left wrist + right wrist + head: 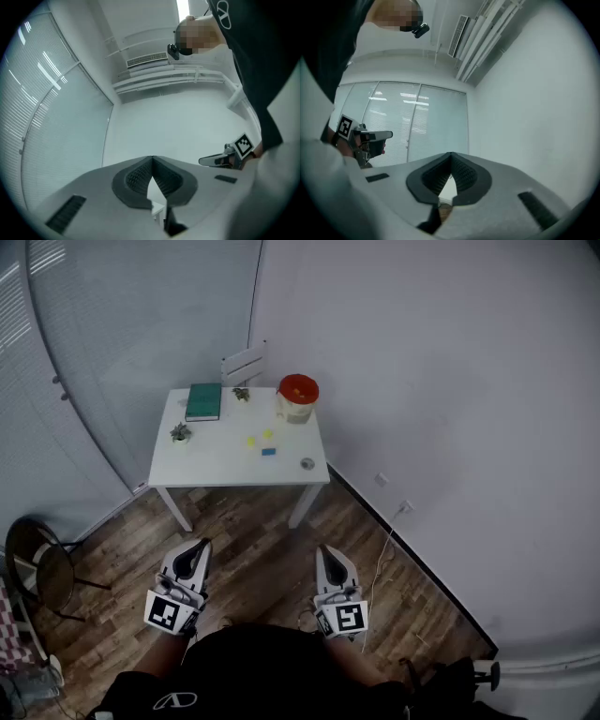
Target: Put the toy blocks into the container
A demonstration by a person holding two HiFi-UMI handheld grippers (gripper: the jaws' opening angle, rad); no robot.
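Far ahead a small white table carries the toy blocks: two yellow blocks and a blue block. A red-rimmed container stands at the table's back right corner. My left gripper and right gripper are held low over the wooden floor, well short of the table. Both are shut and empty, jaw tips touching in the left gripper view and the right gripper view. Each gripper view looks up at walls and ceiling.
On the table also lie a green book, two small plants, a white stand and a small round grey object. A stool stands at left. A wall with a cable runs at right.
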